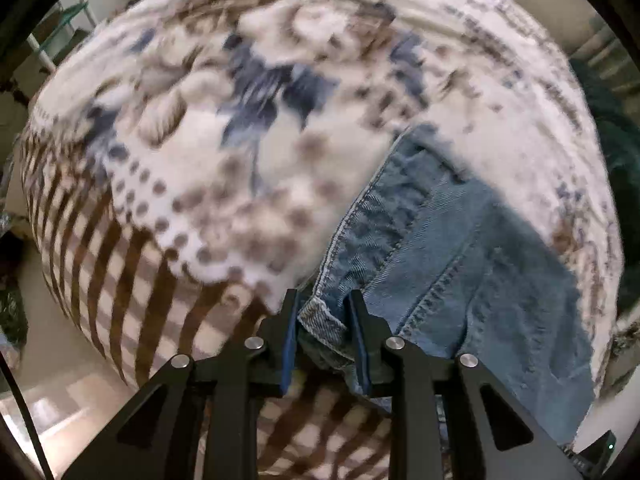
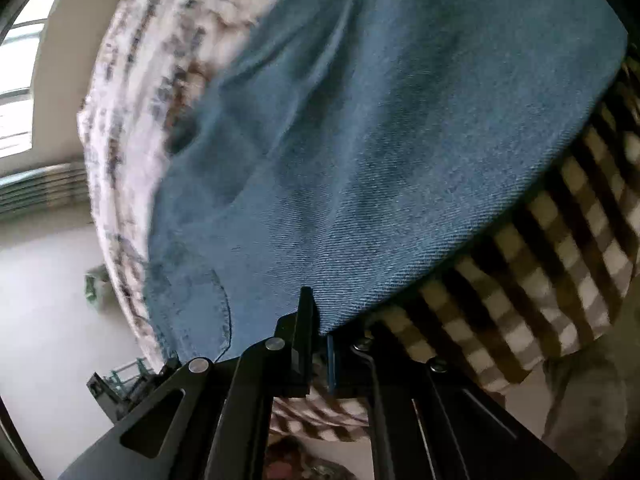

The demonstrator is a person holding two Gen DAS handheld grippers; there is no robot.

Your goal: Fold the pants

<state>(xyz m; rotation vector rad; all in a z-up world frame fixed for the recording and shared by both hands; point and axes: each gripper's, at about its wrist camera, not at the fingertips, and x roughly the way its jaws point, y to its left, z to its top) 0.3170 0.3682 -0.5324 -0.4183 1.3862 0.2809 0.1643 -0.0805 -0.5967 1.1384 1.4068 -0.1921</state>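
Observation:
Blue denim pants (image 1: pixel 460 248) lie on a bed with a white, blue and brown patterned blanket (image 1: pixel 248 128). In the left wrist view my left gripper (image 1: pixel 325 320) is shut on the stitched waistband corner of the pants at the bed's near edge. In the right wrist view the pants (image 2: pixel 360 140) fill most of the frame. My right gripper (image 2: pixel 320 328) is shut on their near edge, with the denim pinched between the black fingers (image 2: pixel 306 312). A back pocket seam (image 2: pixel 216 300) shows to the left of it.
The blanket's brown checked border (image 1: pixel 120 264) hangs over the bed edge; it also shows in the right wrist view (image 2: pixel 552 264). Pale floor (image 2: pixel 48 300) lies below left, with a window (image 2: pixel 20 80) and a radiator (image 2: pixel 40 188) behind. A dark green cloth (image 1: pixel 616 152) lies at the right.

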